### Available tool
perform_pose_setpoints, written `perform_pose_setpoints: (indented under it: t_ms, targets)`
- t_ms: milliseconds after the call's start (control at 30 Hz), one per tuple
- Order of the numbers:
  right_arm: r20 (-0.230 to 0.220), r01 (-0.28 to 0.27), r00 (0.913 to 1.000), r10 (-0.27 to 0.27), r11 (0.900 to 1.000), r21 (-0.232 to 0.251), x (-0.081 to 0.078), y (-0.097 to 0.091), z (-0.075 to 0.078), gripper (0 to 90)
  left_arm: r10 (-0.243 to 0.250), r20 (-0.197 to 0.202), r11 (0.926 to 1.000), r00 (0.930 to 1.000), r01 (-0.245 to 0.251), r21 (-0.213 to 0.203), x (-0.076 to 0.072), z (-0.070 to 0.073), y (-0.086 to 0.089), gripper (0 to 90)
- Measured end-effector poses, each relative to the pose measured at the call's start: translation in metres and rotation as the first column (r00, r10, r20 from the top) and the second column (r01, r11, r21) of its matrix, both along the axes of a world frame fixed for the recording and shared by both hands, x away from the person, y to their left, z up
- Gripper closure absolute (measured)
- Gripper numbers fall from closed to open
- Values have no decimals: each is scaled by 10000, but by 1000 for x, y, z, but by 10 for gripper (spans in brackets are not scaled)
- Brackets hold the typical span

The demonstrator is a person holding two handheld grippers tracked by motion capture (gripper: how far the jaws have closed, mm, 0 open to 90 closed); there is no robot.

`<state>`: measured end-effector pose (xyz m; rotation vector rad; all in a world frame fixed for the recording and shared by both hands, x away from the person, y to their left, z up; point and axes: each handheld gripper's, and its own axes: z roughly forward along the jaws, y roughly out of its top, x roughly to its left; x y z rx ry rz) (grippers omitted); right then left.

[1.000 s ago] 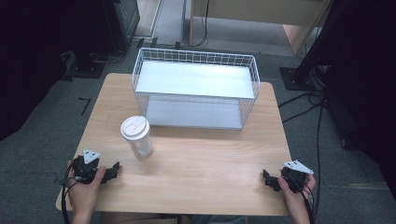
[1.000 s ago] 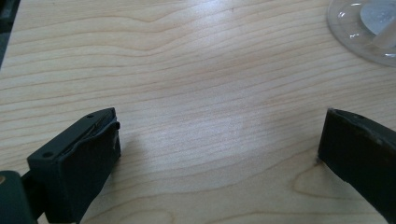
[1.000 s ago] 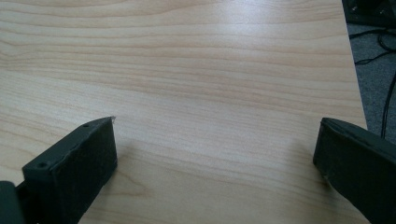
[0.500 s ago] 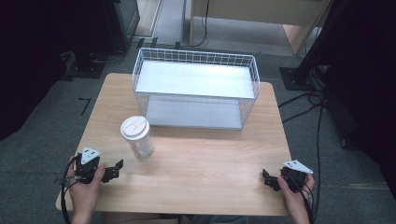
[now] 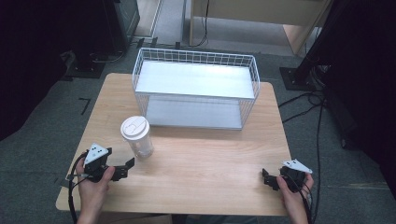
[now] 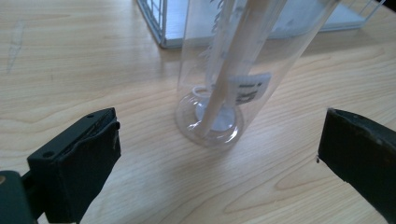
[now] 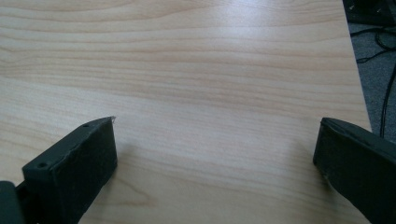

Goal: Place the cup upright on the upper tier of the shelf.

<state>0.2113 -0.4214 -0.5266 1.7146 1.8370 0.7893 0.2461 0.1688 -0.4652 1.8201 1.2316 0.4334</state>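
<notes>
We work at a wooden table (image 5: 201, 163) standing on grey carpet, with a white wire basket (image 5: 196, 88) at its far side. A clear plastic cup (image 5: 137, 138) with a white lid stands upright near the front left, a straw (image 6: 233, 65) leaning inside it. The left gripper (image 5: 125, 168) sits just beside the cup, jaws wide apart, the cup directly ahead between them. The right gripper (image 5: 267, 178) rests well apart at the front right, jaws also spread over bare wood. We judge the left hand nearer.

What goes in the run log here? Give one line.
left gripper: open, facing clear lidded cup | right gripper: open, over table | wire basket: empty
</notes>
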Motion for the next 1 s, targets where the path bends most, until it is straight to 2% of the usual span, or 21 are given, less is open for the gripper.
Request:
perform_pose_setpoints:
  t_ms: [100, 267, 367, 433, 833, 900, 1000]
  targets:
    - [9, -226, 9997, 226, 9997, -17, 1, 2, 0, 0, -16, 41, 9999, 10000, 16, -110, 2, 2, -3, 0]
    - [8, -574, 9984, 574, 9983, -42, 1, 3, 0, 0, -39, 72, 10000, 10000, 39, -34, 6, 7, -10, 0]
    - [9, -575, 9983, 575, 9983, -41, 1, 3, 0, 0, -62, 128, 10000, 9999, 62, 26, 8, 8, -15, 0]
    - [8, -575, 9983, 575, 9983, -35, 1, 3, 0, 0, -127, 110, 9997, 9999, 124, 229, 14, 9, -23, 0]
    - [10, -577, 9983, 577, 9983, -33, 1, 3, 0, 0, 49, 216, 9993, 9998, -57, 360, 35, 17, -39, 0]
    - [13, -561, 9984, 561, 9984, -19, 1, 3, 0, 0, 214, 172, 9989, 9996, -221, 412, 37, 17, -43, 36]
    - [9, -577, 9983, 577, 9983, -34, 1, 3, 0, 0, 204, 131, 9986, 9997, -210, 490, 39, 16, -45, 50]
